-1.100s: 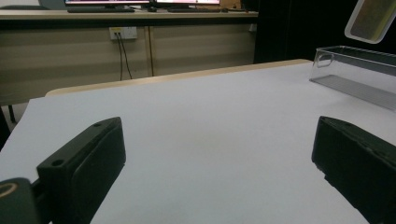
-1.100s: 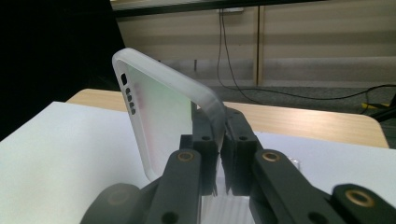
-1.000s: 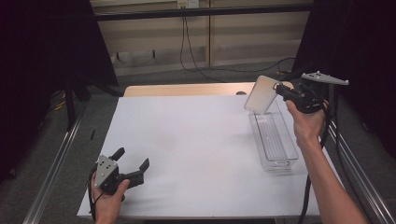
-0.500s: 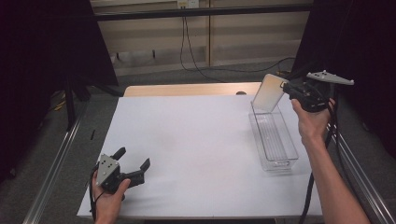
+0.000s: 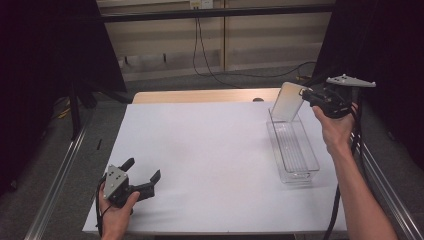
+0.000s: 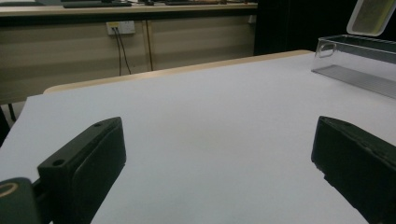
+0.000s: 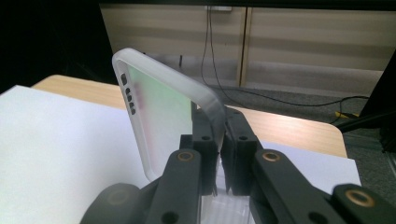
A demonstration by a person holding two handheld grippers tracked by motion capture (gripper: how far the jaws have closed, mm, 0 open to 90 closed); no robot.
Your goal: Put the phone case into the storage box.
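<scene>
over the clear tray (image 5: 292,150) | my right gripper (image 5: 306,95) jaws clamp phone case (image 5: 287,101) | my left gripper (image 5: 142,181) jaws wide apart on surface (image 5: 210,155)

The phone case (image 5: 287,101) held at the far right is translucent milky white, with a faint green tint and a pinkish blur across its inner face in the right gripper view. The tray (image 5: 294,150) under it is clear and colourless, with fine ribbing along its floor. The right gripper (image 5: 306,94) is black with brass-coloured rivets and a grey plate on top. The left gripper (image 5: 142,176), near left, is black too, with a light grey plate. The table sheet (image 5: 200,150) is plain white, without pattern; a pale wooden edge (image 5: 200,96) shows at its far side. The back wall (image 5: 165,45) is beige, crossed by black cables (image 5: 205,50).
</scene>
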